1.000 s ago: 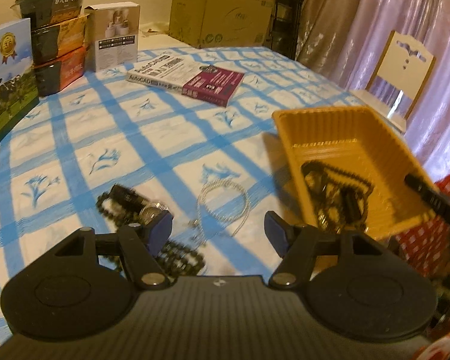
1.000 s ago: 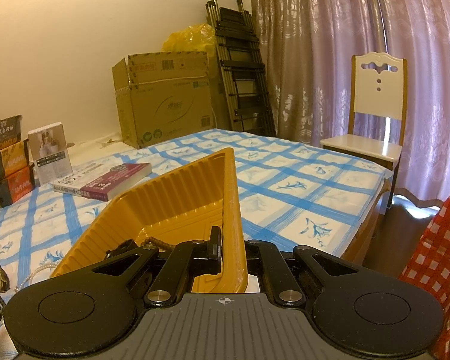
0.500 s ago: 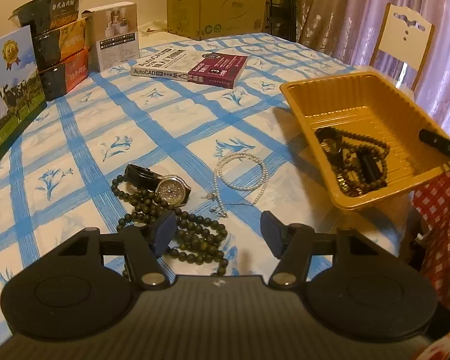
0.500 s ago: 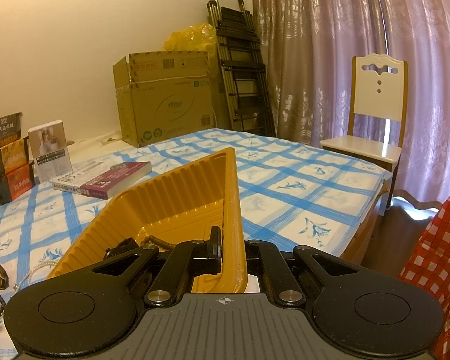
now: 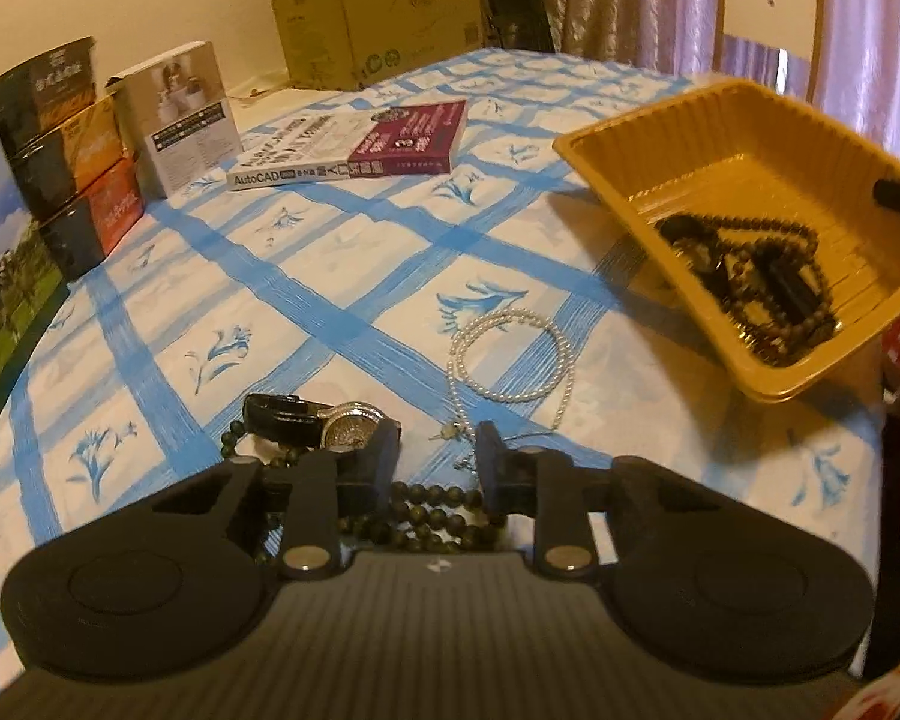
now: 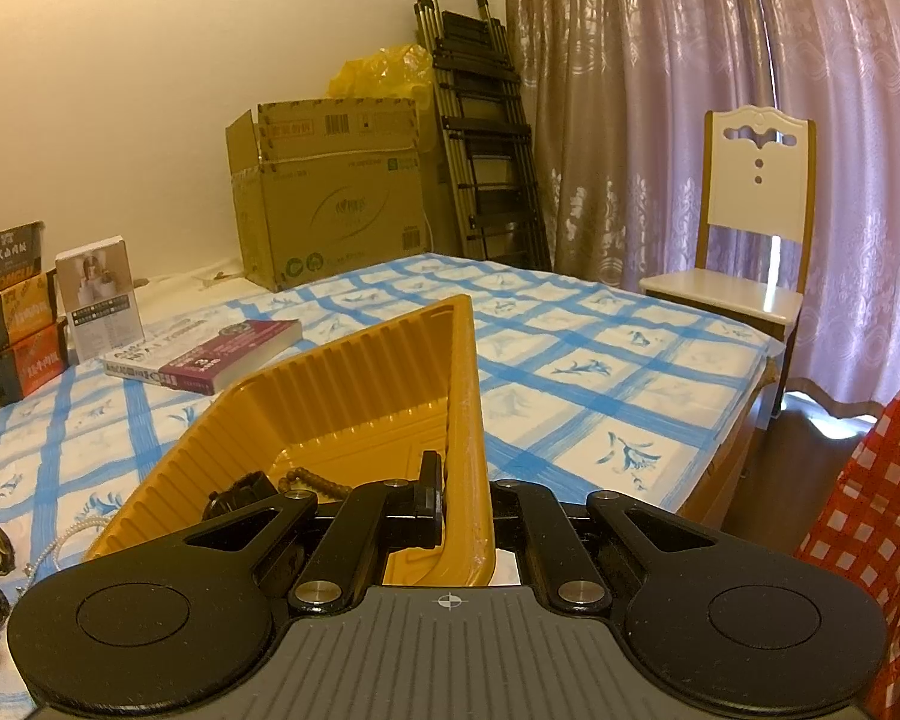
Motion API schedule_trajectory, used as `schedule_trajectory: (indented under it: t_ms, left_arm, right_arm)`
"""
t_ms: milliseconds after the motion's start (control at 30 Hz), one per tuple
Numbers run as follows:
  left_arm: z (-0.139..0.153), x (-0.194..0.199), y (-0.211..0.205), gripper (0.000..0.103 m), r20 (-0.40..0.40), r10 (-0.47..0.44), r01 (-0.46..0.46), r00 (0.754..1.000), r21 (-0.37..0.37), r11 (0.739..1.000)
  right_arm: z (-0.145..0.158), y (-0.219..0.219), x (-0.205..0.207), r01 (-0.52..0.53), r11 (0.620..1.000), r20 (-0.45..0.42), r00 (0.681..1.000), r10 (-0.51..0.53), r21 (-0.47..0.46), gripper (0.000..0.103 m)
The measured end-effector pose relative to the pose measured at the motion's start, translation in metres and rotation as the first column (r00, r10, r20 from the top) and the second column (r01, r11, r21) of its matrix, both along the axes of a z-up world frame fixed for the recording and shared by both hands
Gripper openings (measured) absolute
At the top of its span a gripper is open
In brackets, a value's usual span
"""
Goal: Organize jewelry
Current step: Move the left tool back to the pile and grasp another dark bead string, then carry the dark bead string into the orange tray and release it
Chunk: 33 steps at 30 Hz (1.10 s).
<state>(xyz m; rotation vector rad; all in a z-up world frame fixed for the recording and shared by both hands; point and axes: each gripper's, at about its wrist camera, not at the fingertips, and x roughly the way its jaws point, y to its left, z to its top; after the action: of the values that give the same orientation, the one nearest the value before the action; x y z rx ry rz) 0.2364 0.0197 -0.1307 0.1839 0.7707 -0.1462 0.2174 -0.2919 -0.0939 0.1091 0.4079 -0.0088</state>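
Note:
A yellow tray (image 5: 618, 138) sits at the table's right edge with dark bead strings and a watch (image 5: 768, 282) inside. On the blue-checked cloth lie a white pearl necklace (image 5: 510, 354), a black-strap watch (image 5: 324, 423) and a dark green bead string (image 5: 432, 516). My left gripper (image 5: 438, 456) is low over the green beads, its jaws partly closed with beads between them. My right gripper (image 6: 465, 498) is shut on the tray's near wall (image 6: 465, 408).
An AutoCAD book (image 5: 360, 150) lies at mid-table. Stacked boxes (image 5: 78, 144) stand at the left edge, a cardboard carton (image 6: 330, 192) at the back. A white chair (image 6: 750, 216) and curtain are to the right, past the table's edge.
My left gripper has dropped toward the table onto the green beads and its jaws have narrowed. The right gripper still holds the tray wall, unmoved.

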Motion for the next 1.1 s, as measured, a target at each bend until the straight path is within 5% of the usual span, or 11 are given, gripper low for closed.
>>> schedule_trajectory:
  t_ms: [733, 1100]
  left_arm:
    - [-0.028, 0.031, -0.011, 0.008, -0.058, -0.15, 0.155, 0.987, 0.112, 0.981]
    - [-0.02, 0.029, -0.007, 0.007, -0.034, -0.111, 0.114, 0.993, 0.074, 0.991]
  right_arm:
    - [0.0, 0.002, 0.001, 0.001, 1.0, 0.0, 1.0, -0.001, -0.003, 0.005]
    - [-0.001, -0.002, -0.004, -0.008, 1.0, 0.01, 1.0, 0.008, -0.003, 0.005]
